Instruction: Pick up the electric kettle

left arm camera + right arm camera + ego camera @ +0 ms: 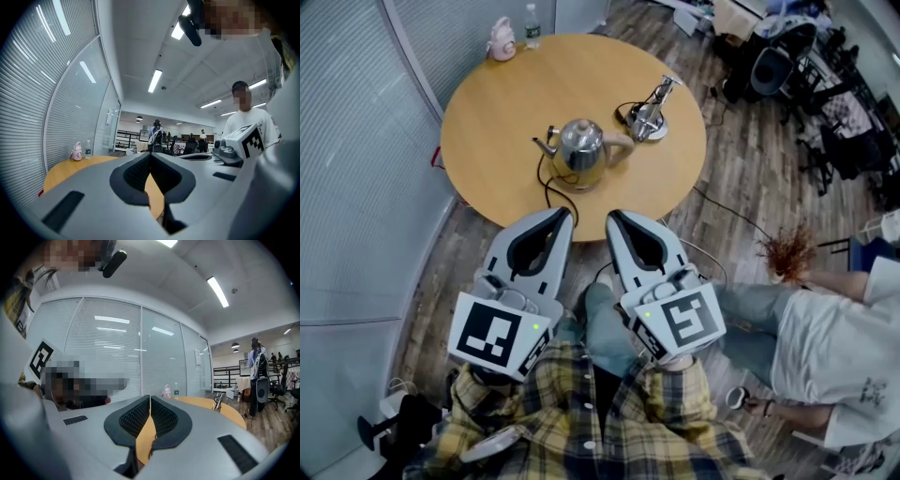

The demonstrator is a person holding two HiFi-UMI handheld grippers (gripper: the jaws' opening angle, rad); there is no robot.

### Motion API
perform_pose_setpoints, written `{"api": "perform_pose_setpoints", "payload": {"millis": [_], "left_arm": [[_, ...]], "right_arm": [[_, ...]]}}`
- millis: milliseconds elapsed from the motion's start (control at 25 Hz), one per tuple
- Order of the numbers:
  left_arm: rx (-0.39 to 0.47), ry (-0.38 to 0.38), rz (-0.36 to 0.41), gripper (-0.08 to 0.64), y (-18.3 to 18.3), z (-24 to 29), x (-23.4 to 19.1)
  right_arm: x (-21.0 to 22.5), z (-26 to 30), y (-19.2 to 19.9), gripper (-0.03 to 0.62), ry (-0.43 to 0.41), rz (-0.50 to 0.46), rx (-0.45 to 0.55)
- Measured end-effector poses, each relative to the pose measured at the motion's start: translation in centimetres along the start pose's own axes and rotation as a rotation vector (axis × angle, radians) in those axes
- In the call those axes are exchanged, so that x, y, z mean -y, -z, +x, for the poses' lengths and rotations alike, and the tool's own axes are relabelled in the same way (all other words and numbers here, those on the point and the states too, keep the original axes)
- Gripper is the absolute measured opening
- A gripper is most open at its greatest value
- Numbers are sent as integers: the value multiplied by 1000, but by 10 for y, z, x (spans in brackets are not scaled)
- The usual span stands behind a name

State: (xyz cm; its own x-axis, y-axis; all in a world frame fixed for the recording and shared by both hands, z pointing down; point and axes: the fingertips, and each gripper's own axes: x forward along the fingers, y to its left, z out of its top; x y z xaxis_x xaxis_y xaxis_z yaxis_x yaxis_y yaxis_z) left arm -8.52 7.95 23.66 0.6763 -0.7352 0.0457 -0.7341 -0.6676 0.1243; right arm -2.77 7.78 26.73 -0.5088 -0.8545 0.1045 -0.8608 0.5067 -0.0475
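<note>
Kettle [579, 150] is standing on the table [487, 122], well apart from both grippers. Left gripper [566, 215] and right gripper [612, 217] are hovering side by side at the table's near edge, jaws pressed together, gripping nothing.

The left gripper [565, 216] and right gripper [614, 217] have pale grey moulded shells, black ribbed pads [133, 418] and black-and-white marker cubes [500, 336]. The person's shirt [581, 412] is yellow-and-navy plaid.

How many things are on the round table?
4: the electric kettle at centre, a corded metal item to its right, a pink object and a water bottle at the far edge. None seem hidden.
</note>
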Motion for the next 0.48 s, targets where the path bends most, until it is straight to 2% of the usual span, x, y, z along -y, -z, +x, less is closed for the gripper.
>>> {"api": "perform_pose_setpoints", "payload": {"millis": [480], "left_arm": [[1,-16,-12,2,3,81,-29]], "right_arm": [[72,47,6,34,2,4,-19]]}}
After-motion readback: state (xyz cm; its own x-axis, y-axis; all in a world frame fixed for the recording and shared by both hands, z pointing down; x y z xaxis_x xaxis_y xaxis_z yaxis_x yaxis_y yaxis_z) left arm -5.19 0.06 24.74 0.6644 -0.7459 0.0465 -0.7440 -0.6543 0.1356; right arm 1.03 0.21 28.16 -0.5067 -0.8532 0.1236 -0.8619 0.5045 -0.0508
